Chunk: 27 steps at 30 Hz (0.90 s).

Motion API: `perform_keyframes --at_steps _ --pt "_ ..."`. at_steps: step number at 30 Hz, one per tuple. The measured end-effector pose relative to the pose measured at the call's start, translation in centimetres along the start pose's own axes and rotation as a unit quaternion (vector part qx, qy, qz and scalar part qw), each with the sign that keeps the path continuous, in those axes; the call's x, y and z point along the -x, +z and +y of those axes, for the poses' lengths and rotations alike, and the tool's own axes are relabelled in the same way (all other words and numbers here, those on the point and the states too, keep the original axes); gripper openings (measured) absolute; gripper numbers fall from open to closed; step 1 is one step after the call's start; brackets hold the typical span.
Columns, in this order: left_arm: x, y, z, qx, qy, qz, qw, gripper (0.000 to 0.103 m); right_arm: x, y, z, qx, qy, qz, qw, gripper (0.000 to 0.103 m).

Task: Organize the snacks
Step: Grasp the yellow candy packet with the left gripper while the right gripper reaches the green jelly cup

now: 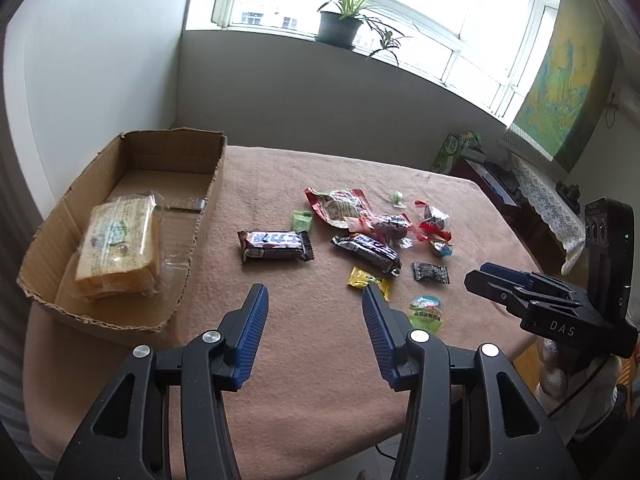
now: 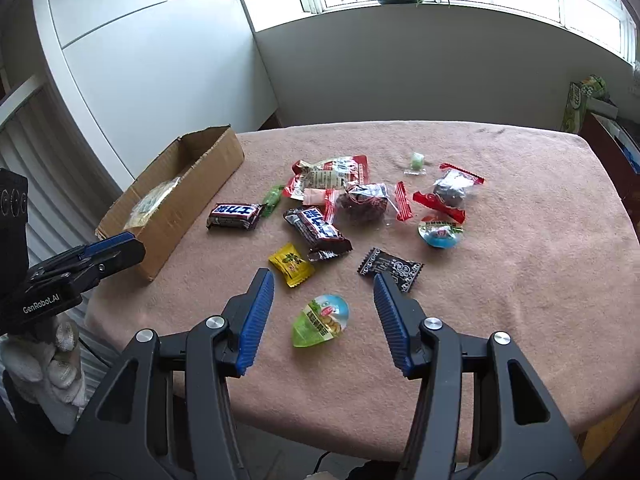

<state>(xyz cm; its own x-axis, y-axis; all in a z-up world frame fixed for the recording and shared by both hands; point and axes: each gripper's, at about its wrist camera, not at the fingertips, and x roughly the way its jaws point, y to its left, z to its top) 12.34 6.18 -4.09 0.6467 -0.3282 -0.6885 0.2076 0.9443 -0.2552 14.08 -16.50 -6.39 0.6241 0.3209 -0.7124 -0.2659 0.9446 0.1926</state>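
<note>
In the right wrist view the right gripper [image 2: 324,292] hangs with its jaws spread wide and nothing between them. The green, teardrop-shaped plastic jelly cup [image 2: 322,321] lies on the pink cloth-covered table [image 2: 520,240] in the lower centre of the frame, just beyond and between the two blue-padded fingers [image 2: 256,320]. Its long axis runs from lower left to upper right, its pointed end toward the lower left, so the jaws would close roughly across its width.

In the left wrist view the left gripper [image 1: 316,298] is likewise wide open and empty, aimed at bare cloth in the lower middle of the frame. There the same jelly cup [image 1: 426,312] sits just right of the right-hand finger, outside the gap. The right gripper is therefore judged the nearer and better lined up for it.

The open brown cardboard box [image 1: 132,152] stands at the left of the frame, holding a clear-wrapped stack of yellow crackers [image 1: 120,244]. The remaining snacks, including a brown chocolate bar [image 1: 276,245], lie scattered across the middle of the table, apart from the box.
</note>
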Motion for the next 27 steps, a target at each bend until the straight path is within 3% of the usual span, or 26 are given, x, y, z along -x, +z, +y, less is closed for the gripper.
perform_keyframes --at_steps 9,10,12,27 --pt "-5.5 -0.5 -3.1 -0.012 -0.015 0.054 0.9984 0.049 -1.9 -3.2 -0.8 0.009 -0.005 0.023 1.000 0.055" --pt "-6.0 -0.5 -3.3 -0.017 -0.015 0.059 0.9980 0.049 -2.2 -3.3 -0.8 0.011 -0.002 0.026 1.000 0.057" --pt "-6.9 -0.4 -3.8 -0.026 -0.015 0.069 0.9972 0.049 -2.7 -3.4 -0.7 0.015 -0.001 0.028 0.999 0.071" --pt "-11.8 0.9 -5.9 -0.065 0.022 0.102 0.9925 0.049 -4.6 -3.0 0.2 0.024 -0.015 0.024 0.999 0.072"
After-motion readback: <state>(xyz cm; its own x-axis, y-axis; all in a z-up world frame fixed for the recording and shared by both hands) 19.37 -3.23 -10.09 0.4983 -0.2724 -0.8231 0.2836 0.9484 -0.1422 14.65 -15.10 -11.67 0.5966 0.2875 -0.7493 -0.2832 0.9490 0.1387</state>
